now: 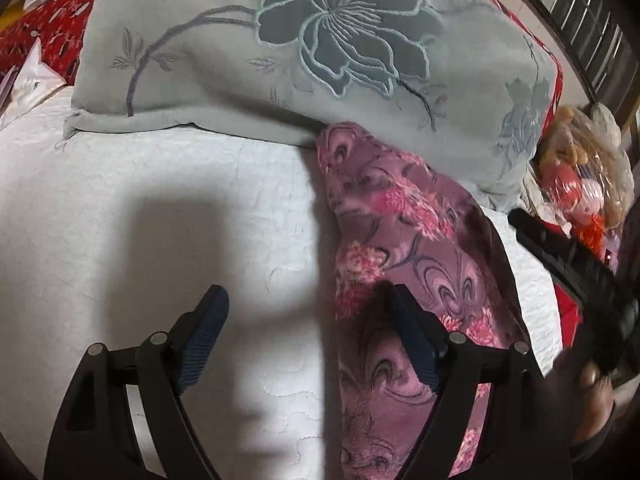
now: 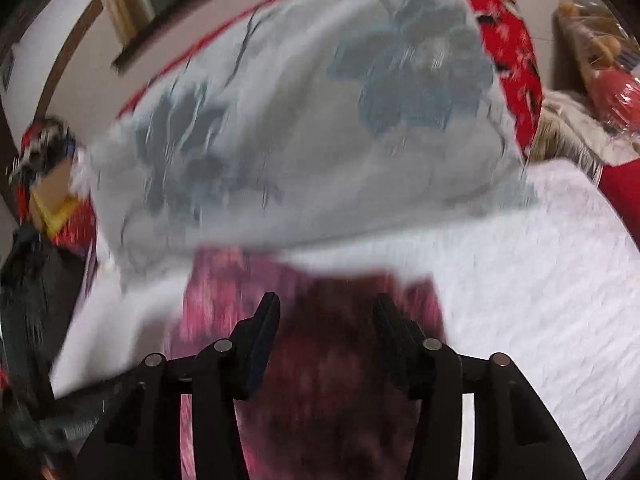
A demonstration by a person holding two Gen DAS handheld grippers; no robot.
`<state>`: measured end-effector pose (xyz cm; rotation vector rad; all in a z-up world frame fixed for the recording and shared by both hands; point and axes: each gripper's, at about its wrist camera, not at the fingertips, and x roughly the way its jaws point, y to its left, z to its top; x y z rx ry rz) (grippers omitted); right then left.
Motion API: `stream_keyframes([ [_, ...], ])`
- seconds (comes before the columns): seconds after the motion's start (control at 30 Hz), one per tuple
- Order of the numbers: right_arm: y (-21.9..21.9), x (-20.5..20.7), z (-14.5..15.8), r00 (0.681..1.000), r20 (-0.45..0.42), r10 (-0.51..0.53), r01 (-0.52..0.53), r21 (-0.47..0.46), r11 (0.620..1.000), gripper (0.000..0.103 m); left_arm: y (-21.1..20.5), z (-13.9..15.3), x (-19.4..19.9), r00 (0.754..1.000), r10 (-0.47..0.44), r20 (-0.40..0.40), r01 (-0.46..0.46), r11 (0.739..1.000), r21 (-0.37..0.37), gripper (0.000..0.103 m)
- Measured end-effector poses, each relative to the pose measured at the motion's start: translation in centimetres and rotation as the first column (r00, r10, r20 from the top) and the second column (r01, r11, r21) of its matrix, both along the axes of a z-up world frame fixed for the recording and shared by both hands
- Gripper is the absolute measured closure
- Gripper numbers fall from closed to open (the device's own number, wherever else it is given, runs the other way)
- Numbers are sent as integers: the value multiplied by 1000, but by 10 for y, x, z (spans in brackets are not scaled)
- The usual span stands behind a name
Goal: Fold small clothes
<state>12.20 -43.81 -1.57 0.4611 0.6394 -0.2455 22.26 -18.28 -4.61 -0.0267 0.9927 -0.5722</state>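
Your left gripper point(image 1: 306, 312) hangs over the white quilted bedspread point(image 1: 140, 208) with its jaws spread wide and nothing between them; the left finger is above bare quilt, the right finger above the left edge of the garment. That garment, a purple fleece piece with pink flowers point(image 1: 404, 232), lies as a long band running from near you to the far side, where its far end touches the hem of the grey blanket with the embroidered flower point(image 1: 280, 60). To the right of it, at the frame edge, your right gripper point(image 1: 580, 272) shows as a dark blurred bar held in your hand point(image 1: 596, 404). Farther right, plastic-wrapped soft toys point(image 1: 580, 176) sit by the bed's edge.

The right wrist view is blurred. There your right gripper point(image 2: 326, 320) is open too, empty, directly above the purple garment point(image 2: 224, 300), with white bedspread point(image 2: 540, 280) to its right and the grey blanket point(image 2: 300, 140) beyond.
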Motion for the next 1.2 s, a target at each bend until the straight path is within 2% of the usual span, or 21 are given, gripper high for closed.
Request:
stream_keyframes([
  [0.07,-8,16,-8,1000,-27,-3,3,1,1000,54,-3,-6,1,1000,-1,-17,1,1000,20,20],
  [0.13,-10,43,-41,972,-236,-7,-9,-64,998,55,-3,-9,2,1000,-3,-23,4,1000,10,18],
  [0.17,-15,48,-53,962,-271,9,-21,-44,999,55,-3,-8,2,1000,-8,-23,8,1000,17,19],
  [0.2,-18,44,-47,972,-233,-3,-5,-34,999,55,-5,-7,1,1000,-9,-18,10,1000,22,19],
  [0.3,-31,31,-32,977,-208,-51,57,26,998,54,3,-2,2,1000,-3,-22,3,1000,10,19],
  [0.33,-33,19,-25,981,-187,-58,66,37,997,49,4,1,3,1000,1,-28,-1,1000,-6,19],
  [0.43,-29,-14,-16,993,-114,-24,30,58,998,51,4,7,0,1000,-5,-22,4,999,-35,19],
  [0.47,-23,-28,-21,994,-113,-2,7,42,999,51,0,7,-5,1000,-5,-7,5,1000,-16,19],
  [0.53,-16,-36,-42,975,-220,13,-15,-11,1000,48,-15,-1,-13,999,-29,13,28,998,51,18],
  [0.57,-14,-41,-54,971,-236,34,-36,-5,999,47,-25,-7,-19,998,-42,40,36,991,131,16],
  [0.6,-17,-51,-51,982,-187,11,-10,4,1000,43,-29,-8,-23,996,-43,73,30,985,171,14],
  [0.67,-27,-60,-44,981,-192,-43,54,54,997,42,-28,2,-29,992,-54,117,30,980,198,14],
  [0.73,-36,-74,-34,987,-137,-81,96,109,989,39,-21,6,-27,995,-52,90,36,984,175,14],
  [0.8,-45,-84,-33,992,-94,-79,95,180,979,38,-8,6,-19,999,-32,16,31,995,98,14],
  [0.9,-51,-77,-61,993,-106,50,-9,357,934,34,-3,-12,-7,983,-88,-161,83,996,-33,11],
  [0.93,-47,-71,-70,990,-99,100,-51,403,914,34,-2,-13,-8,981,-96,-166,86,994,-67,10],
  [1.0,-39,-70,-67,992,-38,122,-99,381,919,34,-7,-11,-13,976,-138,-167,122,987,-106,5],
  [1.07,-37,-63,-70,989,-20,144,-122,426,897,33,-18,-16,-20,944,-247,-218,204,957,-204,4],
  [1.1,-37,-62,-71,989,-12,145,-125,435,891,34,-21,-17,-25,944,-250,-216,205,955,-213,4],
  [1.17,-38,-59,-71,990,-27,139,-115,420,900,50,-27,-17,-26,957,-226,-181,190,962,-198,7],
  [1.2,-38,-61,-70,991,-43,128,-100,405,909,62,-28,-15,-28,963,-216,-159,184,964,-193,23],
])
